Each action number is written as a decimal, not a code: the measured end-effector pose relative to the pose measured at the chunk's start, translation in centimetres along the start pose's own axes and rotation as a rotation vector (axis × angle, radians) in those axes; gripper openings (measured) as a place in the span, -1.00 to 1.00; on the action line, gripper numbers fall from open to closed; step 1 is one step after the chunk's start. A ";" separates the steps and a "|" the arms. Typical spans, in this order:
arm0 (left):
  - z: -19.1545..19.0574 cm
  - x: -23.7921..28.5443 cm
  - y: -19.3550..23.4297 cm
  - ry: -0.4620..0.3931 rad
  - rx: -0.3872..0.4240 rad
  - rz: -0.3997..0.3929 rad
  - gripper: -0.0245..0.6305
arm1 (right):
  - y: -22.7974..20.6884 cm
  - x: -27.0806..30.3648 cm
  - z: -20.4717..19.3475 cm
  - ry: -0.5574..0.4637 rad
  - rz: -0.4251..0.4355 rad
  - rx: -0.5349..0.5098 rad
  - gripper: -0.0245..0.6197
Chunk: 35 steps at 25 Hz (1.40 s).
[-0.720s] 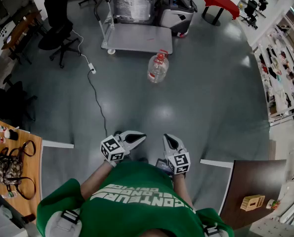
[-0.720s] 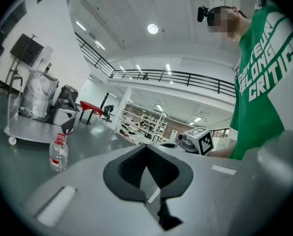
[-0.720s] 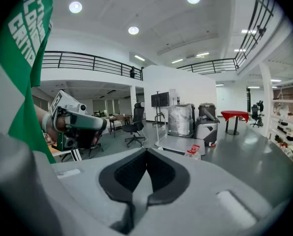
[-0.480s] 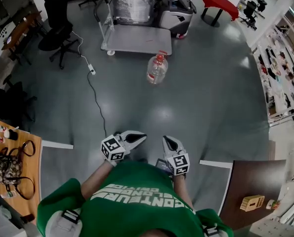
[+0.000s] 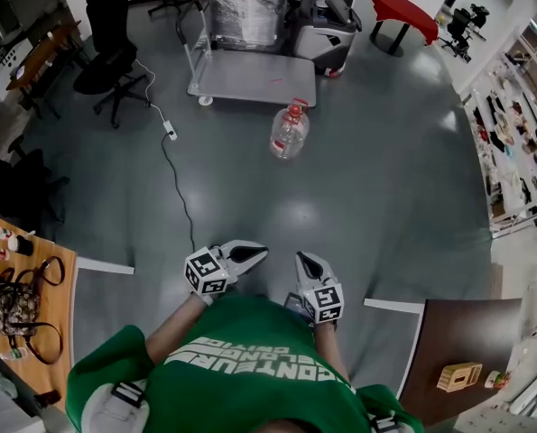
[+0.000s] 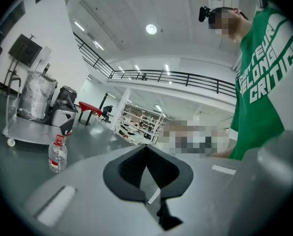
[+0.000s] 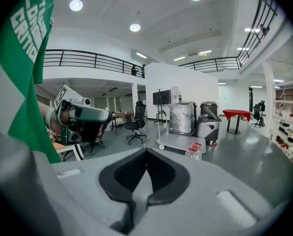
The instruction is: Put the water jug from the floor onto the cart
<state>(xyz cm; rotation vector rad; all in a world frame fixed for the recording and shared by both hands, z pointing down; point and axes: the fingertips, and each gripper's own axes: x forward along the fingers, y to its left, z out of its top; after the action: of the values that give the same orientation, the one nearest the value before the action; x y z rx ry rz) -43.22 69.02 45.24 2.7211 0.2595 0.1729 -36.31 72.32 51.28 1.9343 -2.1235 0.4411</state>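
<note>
The glossy grey floor [image 5: 358, 197] carries a clear water jug [image 5: 289, 132] with a red cap, upright, just in front of a flat cart [image 5: 259, 75]. A plastic-wrapped load [image 5: 243, 7] stands on the cart's far end. To the left, a white power strip [image 5: 171, 131] with its cable lies on the floor near a black office chair [image 5: 106, 43]. A bag [image 5: 17, 307] sits on the wooden desk [image 5: 47, 282] at lower left.
</note>
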 end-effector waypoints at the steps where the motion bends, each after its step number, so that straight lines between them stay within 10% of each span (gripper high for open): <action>1: 0.0 0.0 0.1 -0.001 -0.001 -0.001 -0.88 | 0.0 0.1 0.0 0.001 0.001 0.001 -0.95; 35: 4.0 -1.7 9.4 0.000 -0.033 -0.015 -0.88 | -0.7 9.9 5.1 0.020 0.008 -0.008 -0.95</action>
<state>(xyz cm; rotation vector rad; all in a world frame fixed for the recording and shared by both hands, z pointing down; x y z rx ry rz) -42.79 58.65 45.23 2.6854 0.2744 0.1715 -36.39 61.22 50.25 1.9097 -2.1181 0.4507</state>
